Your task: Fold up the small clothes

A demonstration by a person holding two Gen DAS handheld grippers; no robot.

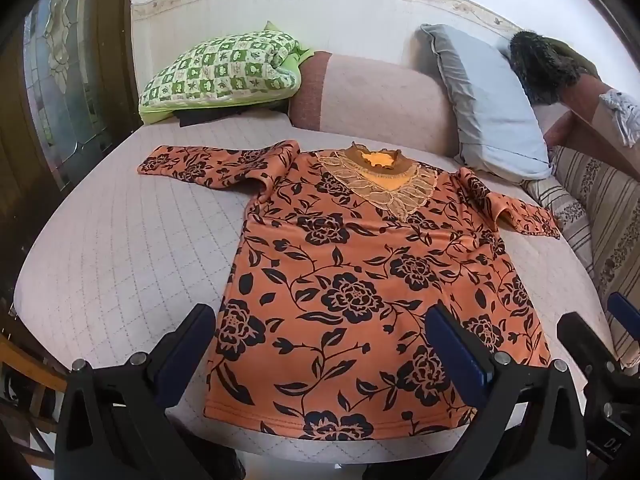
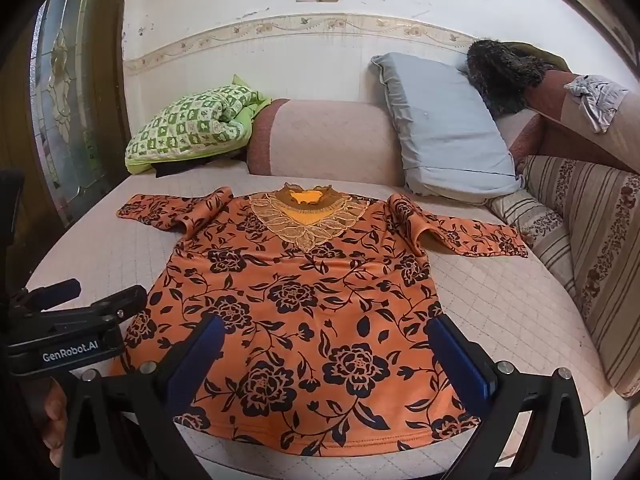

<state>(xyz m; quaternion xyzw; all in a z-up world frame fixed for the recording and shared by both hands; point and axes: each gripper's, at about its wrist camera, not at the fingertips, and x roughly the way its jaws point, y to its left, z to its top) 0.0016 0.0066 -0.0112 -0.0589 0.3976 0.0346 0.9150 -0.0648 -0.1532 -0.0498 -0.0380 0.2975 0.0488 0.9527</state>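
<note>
An orange top with black flowers (image 1: 360, 280) (image 2: 304, 312) lies flat, front up, on a pale quilted bed (image 1: 120, 248) (image 2: 500, 304). Its lace collar points away from me and both sleeves are spread out to the sides. My left gripper (image 1: 320, 336) hovers open above the lower hem, nothing between its blue pads (image 1: 456, 352). My right gripper (image 2: 324, 348) also stands open over the hem area, holding nothing. In the right wrist view the left gripper (image 2: 72, 320) shows at the left edge; in the left wrist view the right gripper (image 1: 592, 344) shows at the right edge.
A green checked quilt (image 1: 220, 68) (image 2: 188, 128) sits at the back left beside a pink bolster (image 1: 380, 100) (image 2: 324, 136). A grey pillow (image 1: 488, 100) (image 2: 444, 120) leans at the back right. A striped cushion (image 2: 580, 240) (image 1: 592, 208) borders the bed's right side. A door with stained glass (image 1: 60, 72) stands left.
</note>
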